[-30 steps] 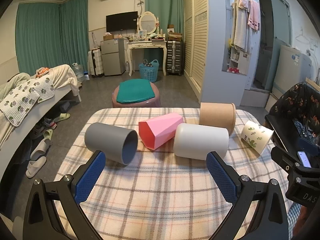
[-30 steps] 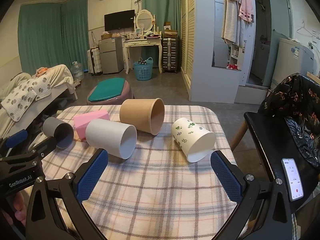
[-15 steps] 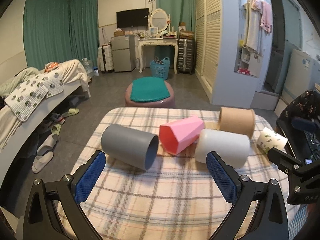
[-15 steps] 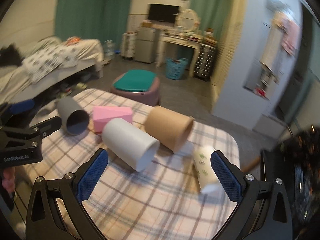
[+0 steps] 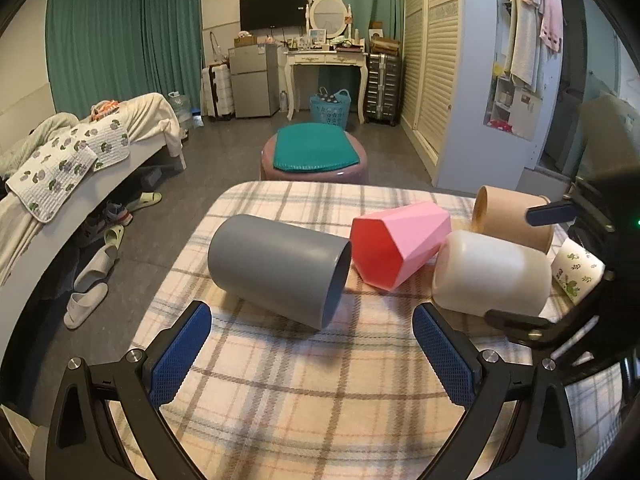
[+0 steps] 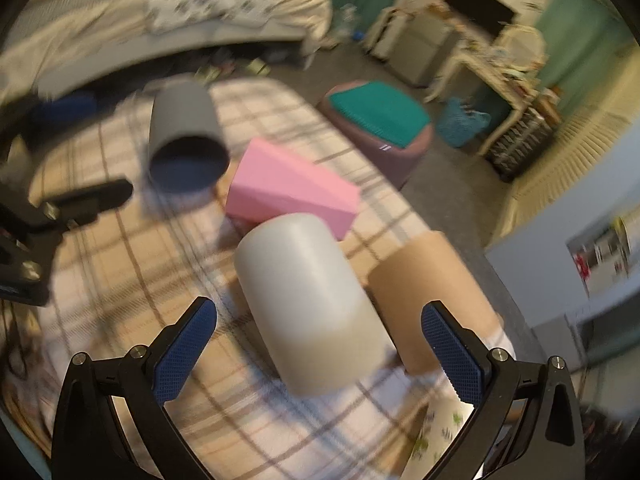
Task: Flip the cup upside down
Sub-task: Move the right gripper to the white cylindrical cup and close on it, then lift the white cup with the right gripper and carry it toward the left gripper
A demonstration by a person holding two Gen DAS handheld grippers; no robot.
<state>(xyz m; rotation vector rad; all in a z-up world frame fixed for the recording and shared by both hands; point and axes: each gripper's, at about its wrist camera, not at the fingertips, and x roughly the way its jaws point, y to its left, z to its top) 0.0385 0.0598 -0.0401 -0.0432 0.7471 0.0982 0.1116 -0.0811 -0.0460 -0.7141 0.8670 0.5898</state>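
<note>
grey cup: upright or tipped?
Tipped. The grey cup lies on its side on the plaid tablecloth, open mouth facing the left gripper, whose jaws are open and clear of it.

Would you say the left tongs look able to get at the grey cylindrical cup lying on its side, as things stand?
Probably yes. The left tongs are open with the grey cylindrical cup lying just ahead between the fingers, and only bare plaid tablecloth between. The pink faceted cup crowds its open end, though.

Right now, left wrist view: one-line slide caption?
Open left gripper faces grey cup, lying sideways beside pink, white cups.
</note>
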